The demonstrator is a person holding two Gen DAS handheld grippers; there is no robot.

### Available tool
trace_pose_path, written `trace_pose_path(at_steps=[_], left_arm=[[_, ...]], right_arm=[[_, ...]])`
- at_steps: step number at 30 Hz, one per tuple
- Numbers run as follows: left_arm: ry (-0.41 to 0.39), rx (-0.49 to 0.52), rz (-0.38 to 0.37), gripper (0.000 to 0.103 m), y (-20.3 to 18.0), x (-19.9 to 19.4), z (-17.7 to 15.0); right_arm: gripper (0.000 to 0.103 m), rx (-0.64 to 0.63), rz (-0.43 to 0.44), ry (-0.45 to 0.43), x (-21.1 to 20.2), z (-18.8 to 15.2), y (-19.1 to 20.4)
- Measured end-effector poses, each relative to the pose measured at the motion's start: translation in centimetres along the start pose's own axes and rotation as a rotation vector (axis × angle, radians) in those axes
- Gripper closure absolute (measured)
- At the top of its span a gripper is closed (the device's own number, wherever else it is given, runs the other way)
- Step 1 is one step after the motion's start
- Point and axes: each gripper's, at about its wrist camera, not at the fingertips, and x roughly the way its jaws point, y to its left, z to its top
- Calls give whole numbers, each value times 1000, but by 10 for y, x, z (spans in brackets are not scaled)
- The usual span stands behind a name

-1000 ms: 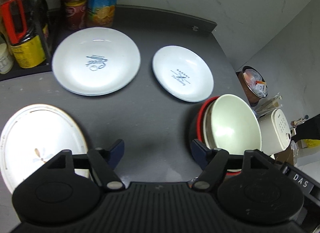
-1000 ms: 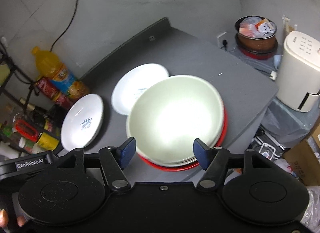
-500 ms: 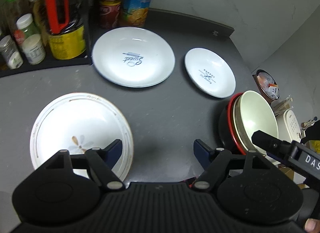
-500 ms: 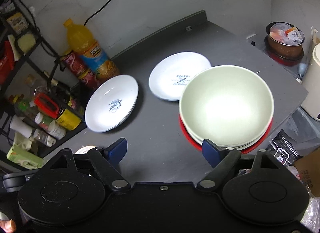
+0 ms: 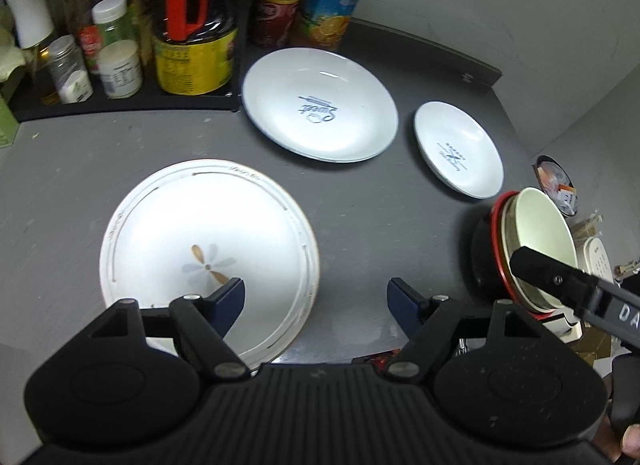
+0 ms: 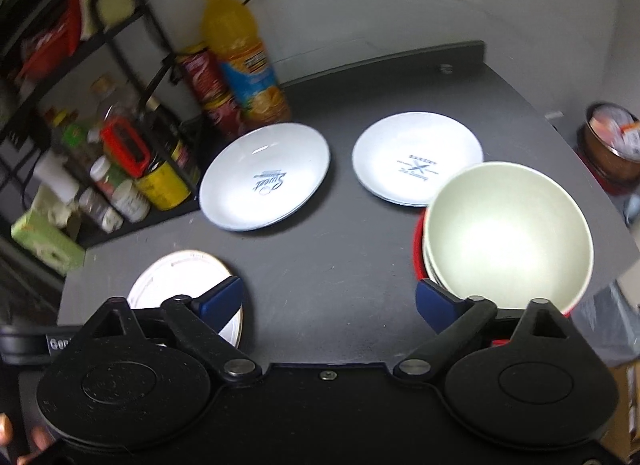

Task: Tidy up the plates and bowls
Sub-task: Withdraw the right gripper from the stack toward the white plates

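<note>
Three plates lie on the dark grey table (image 5: 360, 217): a flower-patterned plate (image 5: 208, 249) at the front left, a large white plate (image 5: 320, 103) behind it and a small white plate (image 5: 458, 149) to the right. A stack of pale green bowls on a red one (image 6: 506, 233) stands at the table's right edge. My left gripper (image 5: 316, 299) is open, its left finger over the flower plate's near rim, nothing between the jaws. My right gripper (image 6: 330, 299) is opening wide over bare table, empty, its right finger just beside the bowl stack.
Bottles, jars and a yellow tin (image 5: 192, 53) crowd a black rack at the back left. An orange juice bottle (image 6: 240, 53) and red cans (image 6: 208, 93) stand by the wall. Off the table's right edge are a white appliance (image 5: 596, 261) and a filled brown bowl (image 6: 612, 141).
Both grippers have swung left: the flower plate has come under the left gripper, and the bowl stack has slid out from between the right jaws, which have spread wider.
</note>
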Motion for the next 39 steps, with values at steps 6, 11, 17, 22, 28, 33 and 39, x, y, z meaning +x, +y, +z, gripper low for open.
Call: trace_pose_path(at_steps=[6,11,17,22,28,33,39], left_arm=[[4,-51,36,26,11,1,-3],[4,-88,79,26,11,7,-6],[10,-178,111,26,8,15,-3],[-6,-233,145,26,2,19,5],[-26,-304,175,26,-4,24,14],[-43,-378,209,26,-5,31,19],[-71,-435,215,26,-7,38,27]], right_arm=[[3,-126,17,51,13,7,12],[1,-238,48,89,26,18,15],[0,-365,57,113,40,34,13],[0,-412,100,146,54,51,7],[0,-431,129,158,70,74,-3],[0,-452,156,167,85,93,-6],[0,-454,202,179,106,113,-10]])
